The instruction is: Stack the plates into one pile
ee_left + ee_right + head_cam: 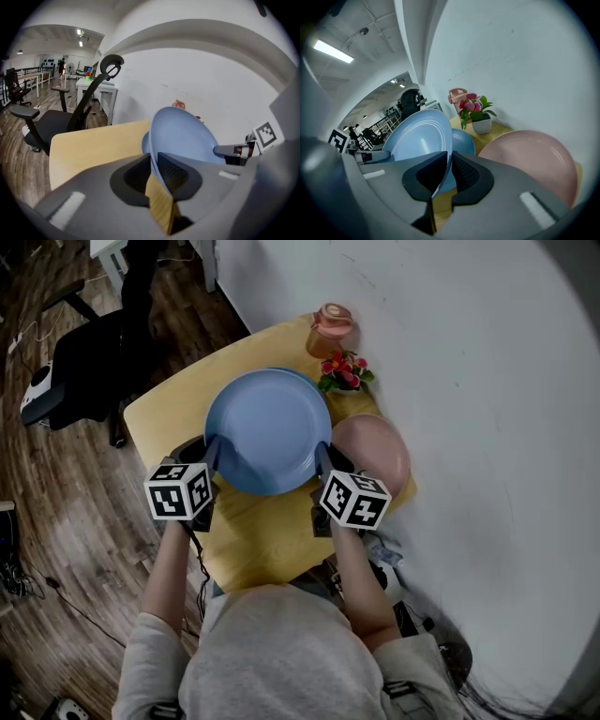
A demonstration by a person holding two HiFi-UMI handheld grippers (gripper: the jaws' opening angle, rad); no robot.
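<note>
Gripping only a thin edge, the left tongs (pixel 153 161) are closed on the rim of the blue plate (pixel 185 136) at about 8 o'clock. The right tongs (pixel 449 164) are closed on the same rim at about 4 o'clock. Both holds sit on the near half, so the far edge at 12 o'clock has no support, and a loose pinch could let the plate pivot down and slip out. It hangs over a second blue plate (pixel 465 139) on the bench (pixel 173 404), though I can't quite tell whether the two are touching or apart. Lowering unevenly would land one edge first and knock the lower plate sideways. A pink plate (pixel 534 161) lies at 3 o'clock, just beside the right tongs, which could clip it in a swing. A flower pot (pixel 345 373) and a jar (pixel 330 329) stand at 1 o'clock, near the far rim, and a forward tip could topple them.
</note>
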